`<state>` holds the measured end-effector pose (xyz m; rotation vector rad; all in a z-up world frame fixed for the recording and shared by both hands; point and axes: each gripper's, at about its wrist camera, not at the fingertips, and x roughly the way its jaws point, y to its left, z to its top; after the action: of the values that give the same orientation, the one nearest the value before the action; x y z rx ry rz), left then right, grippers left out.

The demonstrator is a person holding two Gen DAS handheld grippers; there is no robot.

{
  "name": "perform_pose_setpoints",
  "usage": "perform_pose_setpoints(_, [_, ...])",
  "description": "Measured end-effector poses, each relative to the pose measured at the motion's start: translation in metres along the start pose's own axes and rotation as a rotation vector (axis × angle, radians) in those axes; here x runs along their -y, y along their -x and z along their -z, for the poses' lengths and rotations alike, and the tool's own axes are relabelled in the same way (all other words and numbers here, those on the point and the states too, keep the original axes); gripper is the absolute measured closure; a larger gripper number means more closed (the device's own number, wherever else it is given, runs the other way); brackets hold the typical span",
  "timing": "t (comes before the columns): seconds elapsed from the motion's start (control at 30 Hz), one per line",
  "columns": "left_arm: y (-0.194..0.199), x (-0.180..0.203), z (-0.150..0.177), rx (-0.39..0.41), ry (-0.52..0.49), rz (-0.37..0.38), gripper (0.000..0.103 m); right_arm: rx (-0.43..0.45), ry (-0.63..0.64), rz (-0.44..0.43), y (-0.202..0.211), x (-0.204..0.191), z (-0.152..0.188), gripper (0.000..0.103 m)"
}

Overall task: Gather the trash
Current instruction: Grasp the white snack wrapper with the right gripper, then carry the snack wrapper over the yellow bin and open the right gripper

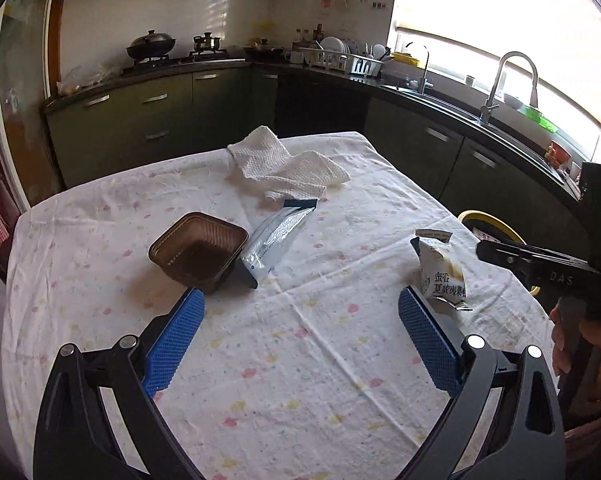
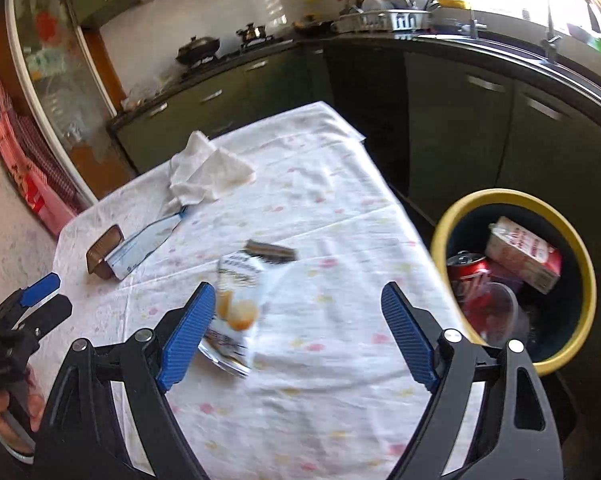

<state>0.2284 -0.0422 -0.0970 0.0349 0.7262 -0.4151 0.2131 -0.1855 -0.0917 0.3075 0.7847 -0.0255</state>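
Observation:
On the cloth-covered table (image 1: 284,360) lie a brown plastic tray (image 1: 198,252), a silver foil pouch (image 1: 274,238) beside it, and a white snack bag (image 1: 442,274) near the right edge. My left gripper (image 1: 300,300) is open and empty, above the table in front of the tray. My right gripper (image 2: 298,300) is open and empty; the snack bag (image 2: 240,304) lies just by its left finger (image 2: 188,332). A yellow-rimmed bin (image 2: 540,364) on the floor to the right holds a red can (image 2: 466,270), a carton (image 2: 524,254) and a clear cup (image 2: 496,312). The tray (image 2: 102,256) and pouch (image 2: 144,246) lie further left.
A crumpled white cloth (image 1: 288,166) lies at the table's far side. Green kitchen cabinets (image 1: 416,144), a counter with a sink and tap (image 1: 512,80) and a stove with pots (image 1: 152,46) run behind and to the right. The bin rim (image 1: 486,218) shows past the table edge.

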Motion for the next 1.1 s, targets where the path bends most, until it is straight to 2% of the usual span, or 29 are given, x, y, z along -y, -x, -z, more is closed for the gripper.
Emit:
perform_pose_setpoints(0.2, [-0.003, -0.003, 0.006, -0.027, 0.039, 0.046, 0.006, -0.063, 0.032, 0.036, -0.029, -0.028, 0.002, 0.023])
perform_pose_setpoints(0.33, [-0.004, -0.006, 0.007, -0.035, 0.067, 0.078, 0.006, -0.098, 0.049, 0.065, -0.043, -0.036, 0.006, 0.029])
perform_pose_setpoints(0.53, [-0.001, -0.007, 0.008, -0.025, 0.082, 0.080, 0.005, -0.104, 0.081, 0.104, -0.050, -0.045, 0.008, 0.042])
perform_pose_setpoints(0.73, [-0.002, -0.008, 0.009, -0.025, 0.089, 0.075, 0.005, -0.105, 0.084, 0.118, -0.047, -0.041, 0.008, 0.061])
perform_pose_setpoints(1.1, [-0.009, -0.010, 0.011, -0.038, 0.092, 0.068, 0.005, -0.103, 0.071, 0.082, -0.034, -0.028, 0.012, 0.062])
